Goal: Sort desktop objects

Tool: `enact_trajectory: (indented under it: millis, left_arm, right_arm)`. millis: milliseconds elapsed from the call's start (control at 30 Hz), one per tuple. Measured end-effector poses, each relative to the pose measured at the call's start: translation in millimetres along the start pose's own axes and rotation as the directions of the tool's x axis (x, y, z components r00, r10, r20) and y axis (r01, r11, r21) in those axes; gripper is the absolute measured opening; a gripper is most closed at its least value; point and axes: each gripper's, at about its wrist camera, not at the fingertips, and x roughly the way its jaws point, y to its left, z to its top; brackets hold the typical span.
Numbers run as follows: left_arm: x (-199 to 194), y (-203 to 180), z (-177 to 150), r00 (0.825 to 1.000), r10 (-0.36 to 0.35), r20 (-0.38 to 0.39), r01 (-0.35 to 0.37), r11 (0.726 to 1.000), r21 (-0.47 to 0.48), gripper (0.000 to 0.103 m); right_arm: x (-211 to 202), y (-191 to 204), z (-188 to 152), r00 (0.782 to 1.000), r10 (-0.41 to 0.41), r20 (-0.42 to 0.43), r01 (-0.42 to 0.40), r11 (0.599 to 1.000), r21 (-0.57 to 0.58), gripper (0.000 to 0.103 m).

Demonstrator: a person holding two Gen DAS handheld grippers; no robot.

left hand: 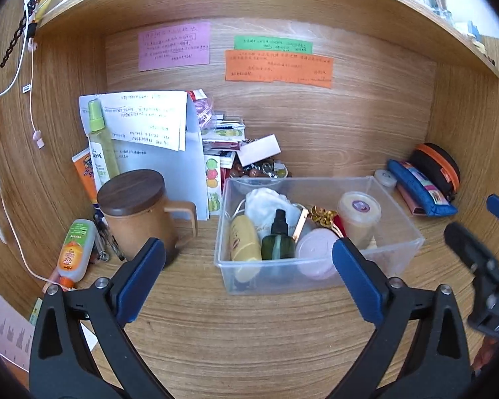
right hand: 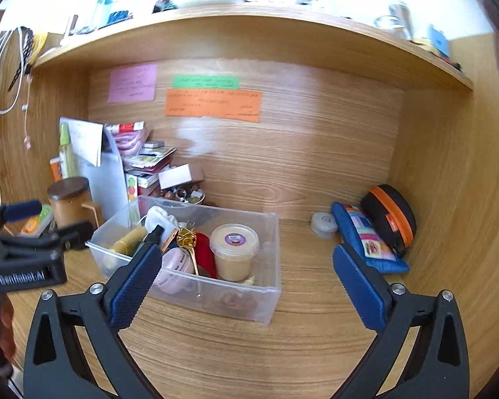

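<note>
Both grippers hang above the front part of the wooden table (left hand: 249,339), inside a desk alcove under a shelf (right hand: 249,30). The left gripper (left hand: 249,256) has its fingers (left hand: 143,276) spread wide with nothing between them. The right gripper (right hand: 248,262) likewise has its fingers (right hand: 134,282) wide apart and holds nothing.

A clear plastic bin (left hand: 399,249) stands near the middle of the table. Inside it lie a yellow bottle (left hand: 243,241), a dark green spray bottle (left hand: 277,237), a white cloth (left hand: 266,201), a pink round container (left hand: 314,249), a gold ornament (left hand: 322,216) and a lidded tub (left hand: 359,214) of beige contents.

To the left of the bin stands a brown mug with a wooden lid (left hand: 139,212). An orange-capped squeeze bottle (left hand: 73,249) lies just beside the mug, toward the table's left edge. Behind the mug, papers (left hand: 149,123) and a tall green spray bottle (left hand: 98,139) lean at the back left corner.

At the right rear corner rest a blue patchwork pouch (right hand: 366,236), a black case with orange zip (right hand: 391,216) and a small round white container (right hand: 322,224). Three coloured notes (left hand: 276,63) are stuck on the back panel.
</note>
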Motion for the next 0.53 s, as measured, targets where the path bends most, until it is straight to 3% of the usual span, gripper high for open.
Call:
enact_trajectory:
  millis: [267, 533]
  left_arm:
    - [-3.9, -12.9, -16.1, 0.999, -0.045, 0.01, 0.045, 0.999, 0.023, 0.102]
    - [-4.7, -18.7, -18.8, 0.998, -0.063, 0.003, 0.063, 0.998, 0.013, 0.102]
  right_arm:
    - [-6.7, -8.2, -11.1, 0.999, -0.026, -0.022, 0.027, 0.999, 0.037, 0.103]
    - [-6.0, -17.4, -14.1, 0.999, 0.004, -0.037, -0.001, 0.997, 0.071, 0.103]
